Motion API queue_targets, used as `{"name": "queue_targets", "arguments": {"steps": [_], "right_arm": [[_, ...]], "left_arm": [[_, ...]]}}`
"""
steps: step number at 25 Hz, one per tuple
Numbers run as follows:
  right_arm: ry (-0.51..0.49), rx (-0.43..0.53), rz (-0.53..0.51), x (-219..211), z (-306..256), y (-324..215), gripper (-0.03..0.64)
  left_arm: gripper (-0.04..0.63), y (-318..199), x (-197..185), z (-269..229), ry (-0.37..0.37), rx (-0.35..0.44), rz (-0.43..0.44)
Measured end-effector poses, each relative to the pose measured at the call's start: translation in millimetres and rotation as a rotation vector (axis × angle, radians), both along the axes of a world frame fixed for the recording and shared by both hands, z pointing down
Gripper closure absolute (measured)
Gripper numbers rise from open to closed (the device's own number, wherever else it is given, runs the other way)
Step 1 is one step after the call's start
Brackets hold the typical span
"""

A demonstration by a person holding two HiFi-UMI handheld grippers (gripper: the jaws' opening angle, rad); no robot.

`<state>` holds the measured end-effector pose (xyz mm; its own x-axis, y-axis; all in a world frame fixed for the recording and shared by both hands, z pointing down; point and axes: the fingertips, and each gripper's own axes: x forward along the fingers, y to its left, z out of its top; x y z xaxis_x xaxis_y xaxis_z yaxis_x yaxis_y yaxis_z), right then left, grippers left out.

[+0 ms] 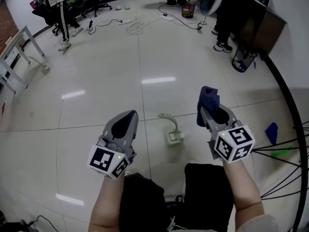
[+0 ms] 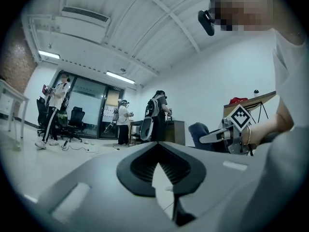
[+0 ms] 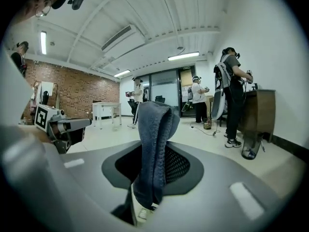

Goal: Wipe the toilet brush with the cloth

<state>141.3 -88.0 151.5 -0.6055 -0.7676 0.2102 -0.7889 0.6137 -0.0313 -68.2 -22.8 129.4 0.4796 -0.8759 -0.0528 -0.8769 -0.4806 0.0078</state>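
The toilet brush [image 1: 173, 130], pale green with a curved handle, lies on the tiled floor between and below both grippers. My left gripper [image 1: 126, 116] is held up above the floor at the left, its jaws shut with nothing between them [image 2: 161, 177]. Raised at the right, my right gripper [image 1: 208, 112] is shut on a dark blue cloth [image 1: 208, 99]. The cloth [image 3: 154, 139] stands up out of the jaws of the right gripper [image 3: 148, 180] and folds over at its top. Neither gripper touches the brush.
A blue object [image 1: 272, 132] and a green one [image 1: 280, 152] lie on the floor at the right beside a black wire frame [image 1: 289, 129]. Cables [image 1: 137, 24] and standing people [image 1: 62, 13] are farther off. A white table [image 1: 14, 57] stands at the left.
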Motion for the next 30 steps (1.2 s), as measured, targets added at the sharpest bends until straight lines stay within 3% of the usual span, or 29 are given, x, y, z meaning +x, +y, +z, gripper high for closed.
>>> {"name": "queue_targets", "arguments": {"steps": [12, 22, 30], "right_arm": [[0.053, 0.024, -0.045, -8.1, 5.5, 4.6, 0.512], [0.050, -0.010, -0.040, -4.8, 13.3, 2.3, 0.512], [0.052, 0.020, -0.050, -7.3, 9.4, 2.8, 0.512]], "left_arm": [[0.601, -2.6, 6.4, 6.5, -0.011, -0.015, 0.015], [0.601, -6.9, 5.2, 15.0, -0.024, -0.045, -0.001], [0.601, -8.5, 5.2, 19.4, -0.017, -0.059, 0.008]]}}
